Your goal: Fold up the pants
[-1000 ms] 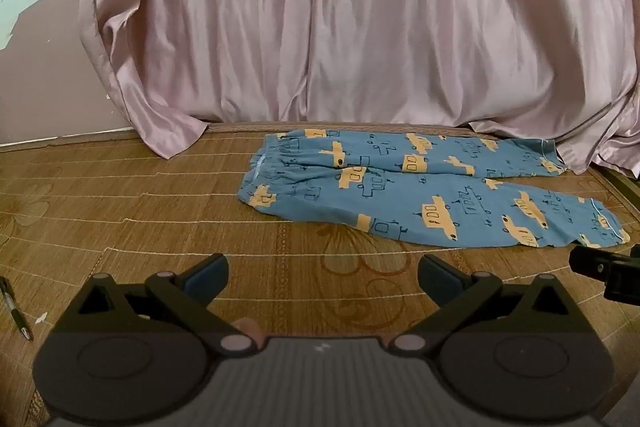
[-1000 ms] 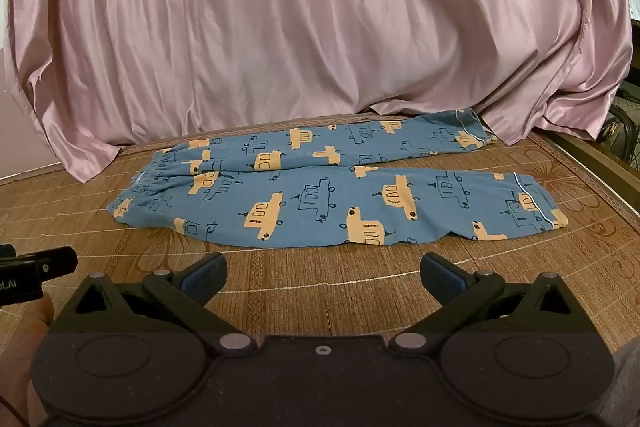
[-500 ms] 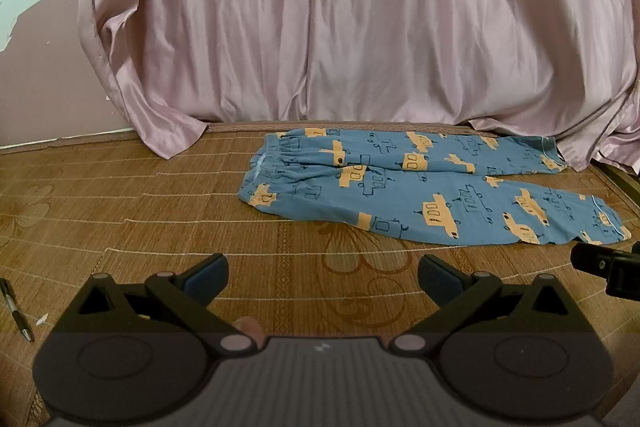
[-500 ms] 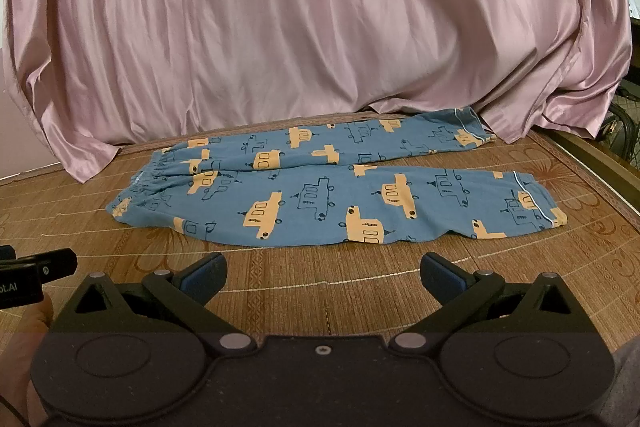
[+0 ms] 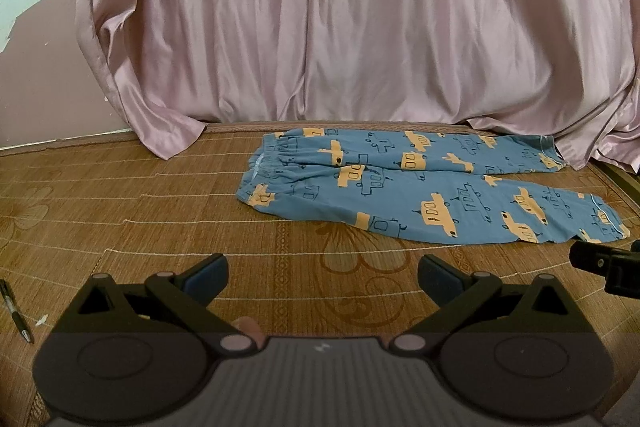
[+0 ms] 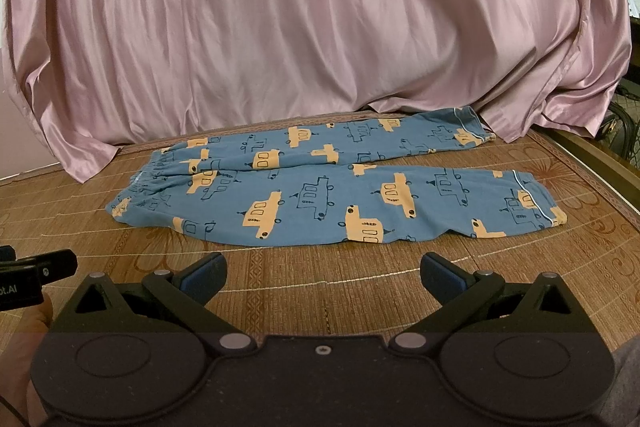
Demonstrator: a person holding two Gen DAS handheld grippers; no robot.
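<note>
Both hand-held grippers [image 5: 322,273] [image 6: 322,273] spread wide as before, unmoved; pants [image 6: 332,191] flat, untouched.

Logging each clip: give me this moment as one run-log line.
phase: pre-grasp | pants: flat on mat, unfolded | left gripper: open, short of pants | right gripper: open, short of pants

— What are you working over?

— A woven bamboo mat [image 5: 168,211], brown, with flower patterns and pale stitched lines running across it.

— What's lying on it?

— Blue pants [image 6: 328,195] with orange vehicles, spread flat toward the far side, waistband left, both legs stretching right. Behind them a pink satin curtain [image 5: 360,27] drapes down, its hem resting on the mat's far edge. A pen [image 5: 16,311] lies near my left edge.
</note>
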